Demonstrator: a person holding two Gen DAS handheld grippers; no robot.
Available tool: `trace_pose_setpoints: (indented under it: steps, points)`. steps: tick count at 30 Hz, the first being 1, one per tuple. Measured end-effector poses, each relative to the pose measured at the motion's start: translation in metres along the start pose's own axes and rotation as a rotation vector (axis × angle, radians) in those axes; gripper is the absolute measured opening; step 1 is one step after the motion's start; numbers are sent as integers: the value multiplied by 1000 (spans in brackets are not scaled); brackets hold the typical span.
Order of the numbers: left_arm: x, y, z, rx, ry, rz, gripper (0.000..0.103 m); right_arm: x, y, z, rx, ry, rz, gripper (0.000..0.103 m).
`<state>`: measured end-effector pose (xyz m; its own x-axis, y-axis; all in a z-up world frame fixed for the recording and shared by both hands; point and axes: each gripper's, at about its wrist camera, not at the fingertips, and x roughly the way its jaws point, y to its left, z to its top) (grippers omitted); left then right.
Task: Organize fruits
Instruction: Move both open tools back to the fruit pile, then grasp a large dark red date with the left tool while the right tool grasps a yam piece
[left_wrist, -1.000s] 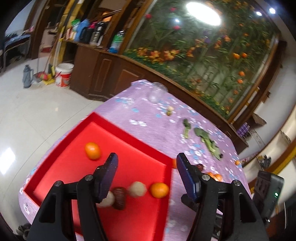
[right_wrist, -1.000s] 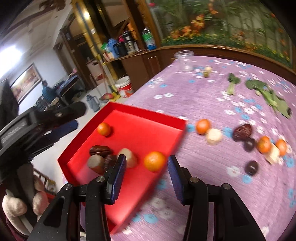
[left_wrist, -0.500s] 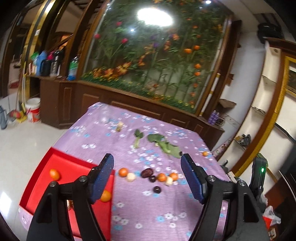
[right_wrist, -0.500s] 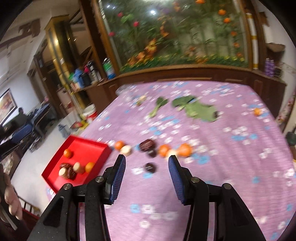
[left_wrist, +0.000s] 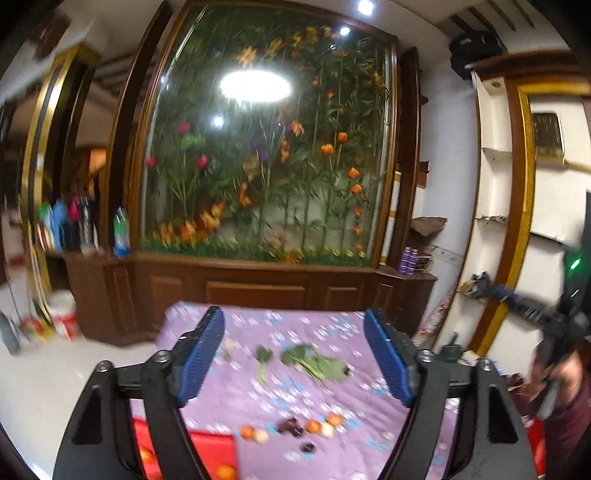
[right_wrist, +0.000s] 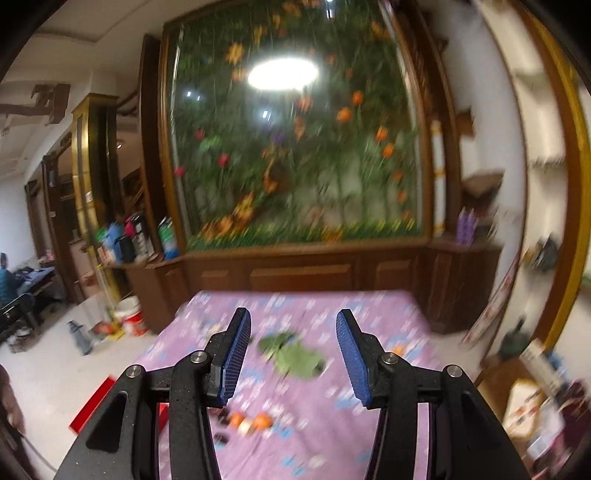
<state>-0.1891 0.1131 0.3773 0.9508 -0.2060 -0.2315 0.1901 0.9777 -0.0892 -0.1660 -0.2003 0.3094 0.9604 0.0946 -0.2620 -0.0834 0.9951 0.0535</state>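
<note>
Both tongs have pulled back and tilted up. Left tongs and right tongs gape wide, empty; fruits lie in a crosswise row below and ahead, tray left.

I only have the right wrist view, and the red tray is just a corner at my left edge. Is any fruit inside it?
Observer: Yes. The left wrist view shows one orange in the red tray and a second orange further left.
Operator: What is loose on the tablecloth? My view hides part of the row.
Observer: A row of about six pieces runs from the nearest orange to the far orange, with one dark fruit apart, nearer the camera.
Operator: Is the left gripper carrying anything?
Observer: No. The left gripper is open and empty, raised above the table.
</note>
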Motion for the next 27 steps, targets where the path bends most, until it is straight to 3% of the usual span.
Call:
trace_pose_setpoints:
  steps: [4,7,9,14,17,19,21,23,27]
  points:
    - [13,3,40,60,-2,64,86,-13,6,52,-45,-51,-63,69]
    - [38,6,43,73,35,76,90,1,18,52,-77,-23,-49,73]
    - [62,10,30,56,77,45,91,22,26,35,-82,23,-10,75]
    - [135,18,-40,-23,231,-43,90,110,44,-60,-62,249,105,75]
    - [185,18,-101,-45,356,-85,90,165,51,-128,-21,389,172,75]
    - [212,18,-137,-55,431,-103,82,194,48,-168,16,463,200,75]
    - [239,20,-174,-70,522,-107,56,217,44,-199,44,524,212,65]
    - [258,21,-203,-92,599,-124,49,236,39,-228,106,597,242,60]
    - [289,23,-242,-94,678,-116,48,256,45,-265,186,678,307,58]
